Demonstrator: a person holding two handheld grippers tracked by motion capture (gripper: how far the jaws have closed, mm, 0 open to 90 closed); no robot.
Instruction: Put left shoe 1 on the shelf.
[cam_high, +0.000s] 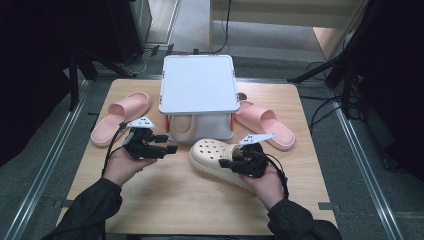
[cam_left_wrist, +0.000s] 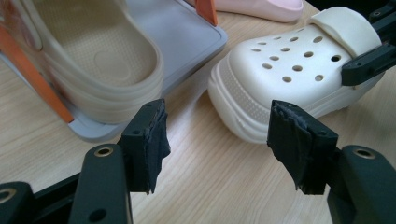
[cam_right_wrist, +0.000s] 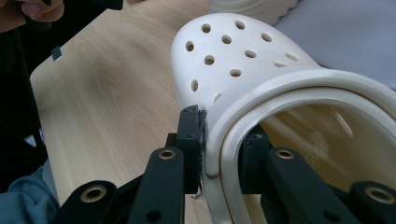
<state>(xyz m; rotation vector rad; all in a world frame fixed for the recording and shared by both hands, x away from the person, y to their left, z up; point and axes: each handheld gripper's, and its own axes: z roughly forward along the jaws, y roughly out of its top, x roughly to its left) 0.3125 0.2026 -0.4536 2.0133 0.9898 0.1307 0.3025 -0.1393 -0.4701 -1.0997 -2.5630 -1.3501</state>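
Left to right: pink slipper (cam_high: 121, 117) on the table (cam_high: 165, 200) at far left, untouched. Left hand-held gripper (cam_high: 168, 143) hovers just above the table, jaws wide apart with nothing between them, aimed toward the rack. Centre: small grey shelf rack (cam_high: 198, 82) with one cream clog (cam_high: 183, 126) already parked on its lower tray, so I'd call that half done. Second cream clog (cam_high: 214, 156) sits just in front of the rack, slightly right of centre; right hand-held gripper (cam_high: 239, 159) is clamped on its heel-side collar and strap, one jaw outside, one inside the opening. It looks to be still on or barely off the table, can't tell which. Left to do, by my read: carry it to the rack and seat it beside its mate. Its long axis runs diagonally, toe pointing up-left toward the rack, heel toward the right hand (cam_high: 267, 182). Second pink slipper (cam_high: 267, 126) lies at far right, beside the rack.
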